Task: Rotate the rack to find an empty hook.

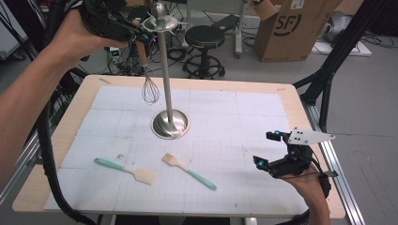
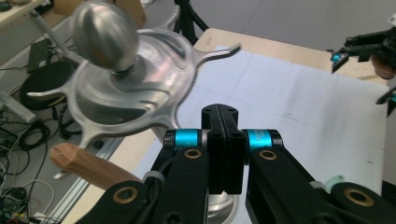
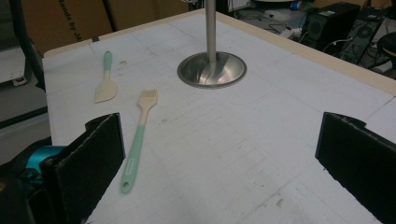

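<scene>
While the whisk (image 1: 149, 84) hangs upright, wires down, beside the stand (image 1: 164, 70), left gripper (image 1: 136, 33) jaws are closed; right gripper (image 1: 268, 150) gapes empty

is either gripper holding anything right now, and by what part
The left gripper is up by the stand's hooks with the whisk hanging below; its shut jaws grip no visible thing. The right gripper is open, empty.

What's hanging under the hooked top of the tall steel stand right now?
A wire whisk with a wooden handle hangs beside the pole of the steel stand. The left gripper covers the handle's top, so the hook contact is hidden.
</scene>
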A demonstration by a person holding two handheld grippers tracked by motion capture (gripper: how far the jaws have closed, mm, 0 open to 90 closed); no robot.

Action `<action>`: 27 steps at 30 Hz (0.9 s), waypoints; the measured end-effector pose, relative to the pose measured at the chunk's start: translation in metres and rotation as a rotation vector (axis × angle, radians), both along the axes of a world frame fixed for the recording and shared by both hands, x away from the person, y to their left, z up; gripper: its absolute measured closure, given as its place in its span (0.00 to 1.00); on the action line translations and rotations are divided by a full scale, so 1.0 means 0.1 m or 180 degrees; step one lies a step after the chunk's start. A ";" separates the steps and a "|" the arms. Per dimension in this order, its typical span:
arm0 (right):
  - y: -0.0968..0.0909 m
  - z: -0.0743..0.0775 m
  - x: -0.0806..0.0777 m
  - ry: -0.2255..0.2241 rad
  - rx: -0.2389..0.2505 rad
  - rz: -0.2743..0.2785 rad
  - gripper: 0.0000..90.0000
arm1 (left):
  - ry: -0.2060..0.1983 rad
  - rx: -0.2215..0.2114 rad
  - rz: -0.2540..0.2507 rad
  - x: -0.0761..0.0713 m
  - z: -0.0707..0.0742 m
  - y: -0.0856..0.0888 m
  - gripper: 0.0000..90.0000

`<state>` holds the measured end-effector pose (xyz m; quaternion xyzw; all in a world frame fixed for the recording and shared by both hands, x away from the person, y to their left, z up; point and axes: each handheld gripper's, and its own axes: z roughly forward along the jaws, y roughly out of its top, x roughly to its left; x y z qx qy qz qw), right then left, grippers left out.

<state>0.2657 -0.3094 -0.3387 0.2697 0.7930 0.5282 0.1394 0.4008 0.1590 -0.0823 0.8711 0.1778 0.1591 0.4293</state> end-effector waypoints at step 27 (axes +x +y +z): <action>-0.02 -0.01 0.00 0.0017 -0.0021 -0.0023 0.00 | 0.0005 0.0028 -0.0062 0.00 0.00 0.08 1.00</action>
